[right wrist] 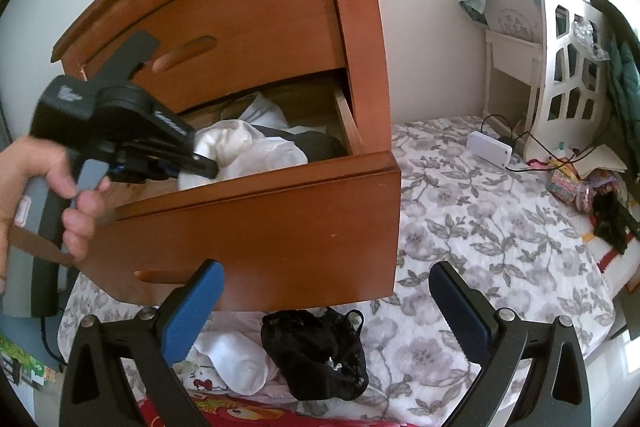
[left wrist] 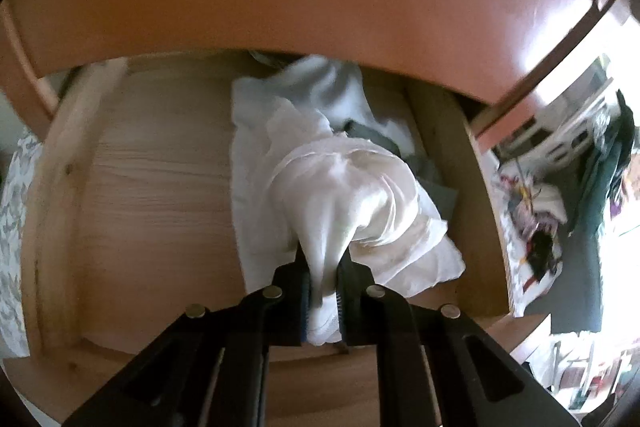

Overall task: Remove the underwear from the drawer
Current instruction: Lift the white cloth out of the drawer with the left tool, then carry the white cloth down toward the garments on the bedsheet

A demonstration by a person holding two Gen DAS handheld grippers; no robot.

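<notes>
- The left tool (left wrist: pixel 323 287) is clamped on a bunched fold of a white thin-fabric underwear garment (left wrist: pixel 352 187); the left wrist view shows the cloth pinched between its black fingers.
- That garment lies in the open wooden drawer (left wrist: pixel 160 187), on the right side of its pale board floor, with grey and white clothes (left wrist: pixel 340 95) behind it.
- Only the right wrist view shows the person's hand (right wrist: pixel 60 195) wrapped round the left tool's grey handle, angling it down over the drawer's reddish-brown front (right wrist: pixel 260 227).
- The right tool (right wrist: pixel 324 311) stands wide apart, its blue pads holding nothing, pointing down in front of the drawer.
- Below it, a black lace underwear piece (right wrist: pixel 316 355) and a white cloth item (right wrist: pixel 236 363) lie on the grey floral bedspread (right wrist: pixel 480 227).
- Farther off stands a white cut-out headboard (right wrist: pixel 568 67).
</notes>
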